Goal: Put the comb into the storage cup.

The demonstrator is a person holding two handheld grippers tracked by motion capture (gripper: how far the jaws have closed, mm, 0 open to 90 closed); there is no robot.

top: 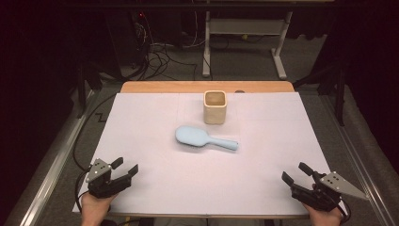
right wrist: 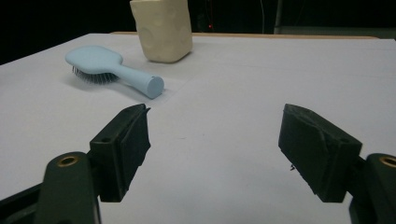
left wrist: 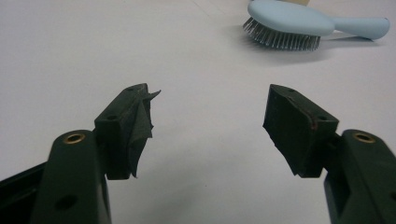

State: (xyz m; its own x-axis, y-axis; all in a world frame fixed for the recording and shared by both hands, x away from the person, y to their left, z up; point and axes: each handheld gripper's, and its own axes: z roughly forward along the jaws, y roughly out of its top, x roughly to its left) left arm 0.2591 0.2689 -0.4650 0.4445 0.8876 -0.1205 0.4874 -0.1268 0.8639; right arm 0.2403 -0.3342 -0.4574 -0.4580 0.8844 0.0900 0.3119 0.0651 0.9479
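While both of my grippers wait at the near corners of the table [top: 141, 87], nothing is in hand yet. My left gripper [top: 123, 169] rests at the near left of the white sheet [top: 155, 188], its jaws parted with only bare paper between them; in the left gripper view a shred of loose pad covering curls off one pad [left wrist: 140, 123], which I judge could make that side grip less cleanly. My right gripper [top: 295, 173] sits at the near right, jaws spread wide and likewise empty, aimed inward toward the middle of the sheet.

The light blue hairbrush [top: 203, 138] lies at the centre, well apart from both grippers, bristles down and smooth back up, head toward my left and handle running out toward my right. Lying flat like that, the rounded end of the handle points roughly at my right gripper, as the right gripper view shows, so I judge that hand has the easier approach: the handle is slim enough to pinch across, while the head is broad.

Just beyond the brush stands a cream square-mouthed cup [top: 215, 107], upright, open and apparently empty, near the brush head but not touching it. Set so close together, they look meant for each other; my guess is that the brush goes handle-first or head-first into that cup, and which end I cannot tell.
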